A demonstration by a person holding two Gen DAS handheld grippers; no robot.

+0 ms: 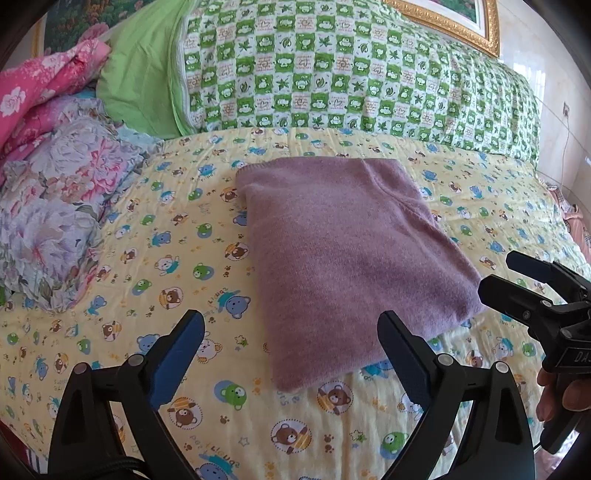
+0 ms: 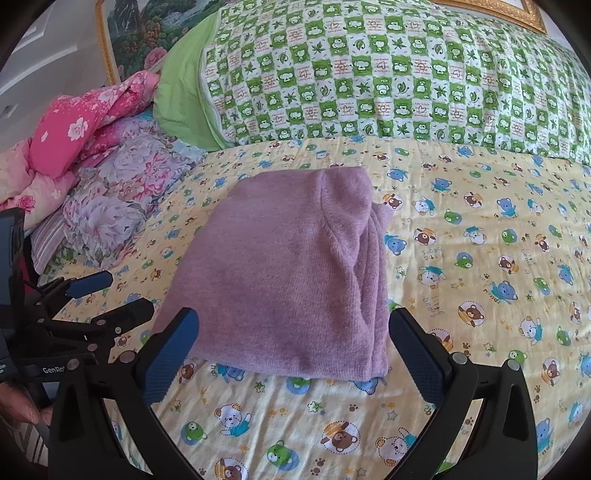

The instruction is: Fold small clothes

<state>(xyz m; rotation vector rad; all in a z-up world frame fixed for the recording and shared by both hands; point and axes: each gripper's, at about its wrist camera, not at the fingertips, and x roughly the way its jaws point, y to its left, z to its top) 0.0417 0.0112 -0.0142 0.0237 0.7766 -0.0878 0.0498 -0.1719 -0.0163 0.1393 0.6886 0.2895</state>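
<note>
A purple knit garment [image 1: 343, 254] lies folded into a neat rectangle on the yellow bear-print bedsheet [image 1: 177, 266]; it also shows in the right wrist view [image 2: 288, 280]. My left gripper [image 1: 291, 332] is open and empty, just above the sheet at the garment's near left corner. My right gripper [image 2: 293, 332] is open and empty, its fingers spread before the garment's near edge. The right gripper also shows in the left wrist view [image 1: 517, 280] at the garment's right corner, and the left gripper shows in the right wrist view [image 2: 110, 295].
A green checked quilt [image 1: 351, 74] lies rolled along the back of the bed. Floral bedding in pink and lilac [image 1: 55, 184] is piled at the left. A gold picture frame [image 1: 454, 22] hangs on the wall behind.
</note>
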